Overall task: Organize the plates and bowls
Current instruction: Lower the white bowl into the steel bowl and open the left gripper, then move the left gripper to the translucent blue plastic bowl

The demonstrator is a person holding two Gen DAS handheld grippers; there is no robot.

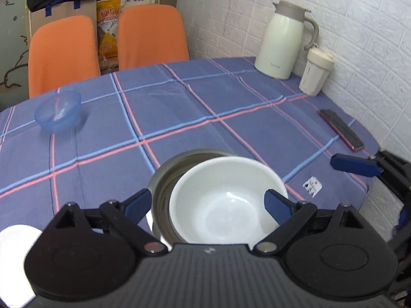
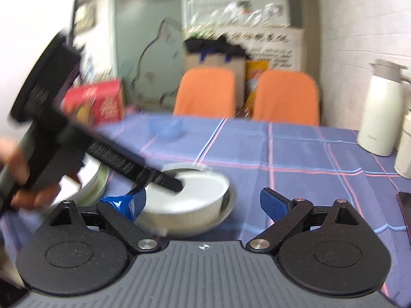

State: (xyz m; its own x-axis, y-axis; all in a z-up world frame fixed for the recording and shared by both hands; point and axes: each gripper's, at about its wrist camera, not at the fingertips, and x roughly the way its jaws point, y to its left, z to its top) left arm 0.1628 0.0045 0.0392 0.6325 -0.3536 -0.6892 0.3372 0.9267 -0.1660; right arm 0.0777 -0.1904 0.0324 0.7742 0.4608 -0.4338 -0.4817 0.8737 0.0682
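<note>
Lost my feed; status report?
Left gripper open over white bowl, nested in metal bowl. Right gripper open, empty. Blue bowl apart.

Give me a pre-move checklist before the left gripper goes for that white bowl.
1. Left gripper open wide enough: ok, its fingers stand apart on either side of the white bowl.
2. White bowl seated in the metal bowl: ok, it is nested inside.
3. Fingers touching the white bowl's rim: cannot tell.
4. Right gripper out of the way: ok, open, holding nothing, to the side of the stack.
5. Blue bowl clear of the path: ok, it sits apart, far across the tablecloth.
6. White plate position: cannot tell, mostly hidden behind the left gripper.
</note>
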